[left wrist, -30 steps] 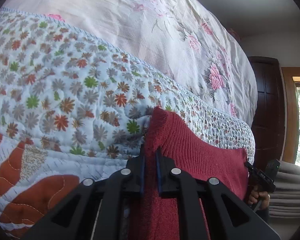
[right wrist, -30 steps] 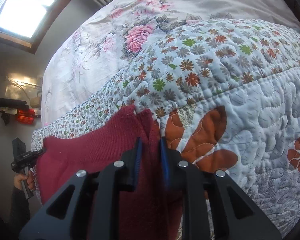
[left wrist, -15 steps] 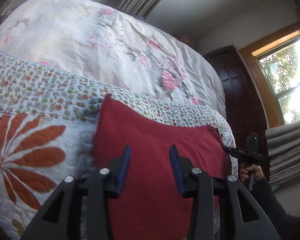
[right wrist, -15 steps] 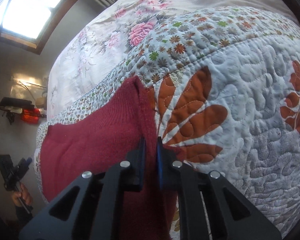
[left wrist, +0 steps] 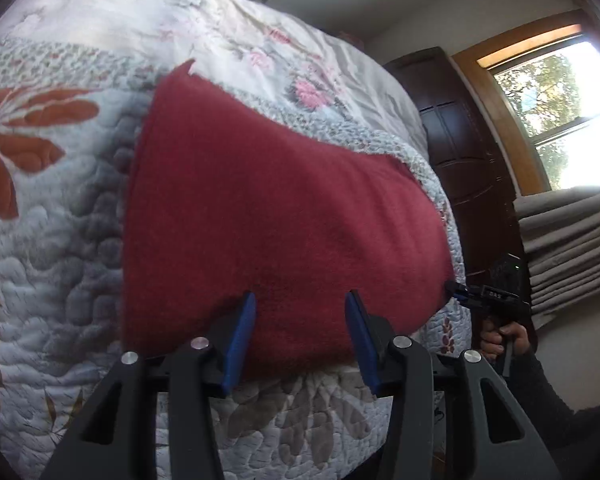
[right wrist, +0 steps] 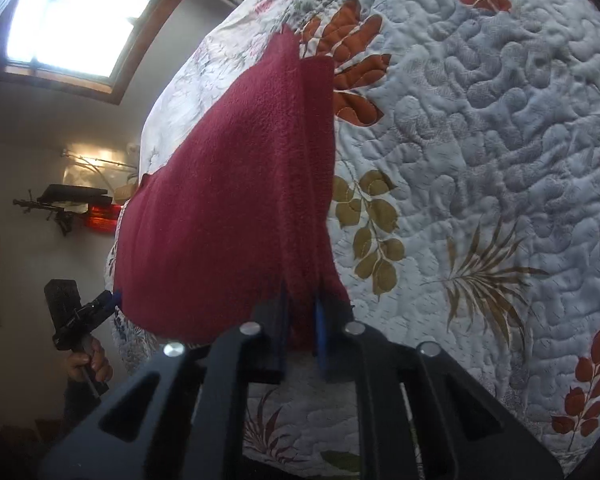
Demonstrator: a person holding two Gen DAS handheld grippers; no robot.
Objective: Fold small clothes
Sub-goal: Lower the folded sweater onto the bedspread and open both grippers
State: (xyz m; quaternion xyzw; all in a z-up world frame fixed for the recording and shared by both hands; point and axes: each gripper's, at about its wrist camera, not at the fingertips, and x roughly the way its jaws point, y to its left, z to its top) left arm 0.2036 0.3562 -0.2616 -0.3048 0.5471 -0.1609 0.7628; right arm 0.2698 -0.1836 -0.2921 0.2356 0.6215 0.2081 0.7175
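Two grippers work one red garment [left wrist: 284,216], a fuzzy knit piece spread on the quilted bed cover [right wrist: 480,160] near the bed's edge. The left gripper [left wrist: 300,336] has its jaws wide apart with nothing between them; the garment's near hem lies just ahead of the blue pads [left wrist: 240,336], seemingly free of them. The right gripper [right wrist: 300,328] has its jaws drawn close together on the garment's near right corner, the cloth bunched and rising from between them. From the left wrist view the garment runs long from left to right across the bed's edge, its far corner [left wrist: 188,68] pointing up toward the floral bedspread [left wrist: 260,40]. The coming move looks to turn on that held corner: the right hand is the one with a hold, and the free cloth lies to its left and ahead. How many layers the garment already has is hard to tell, both views are blurred, and its near edge is partly hidden behind the gripper bodies.
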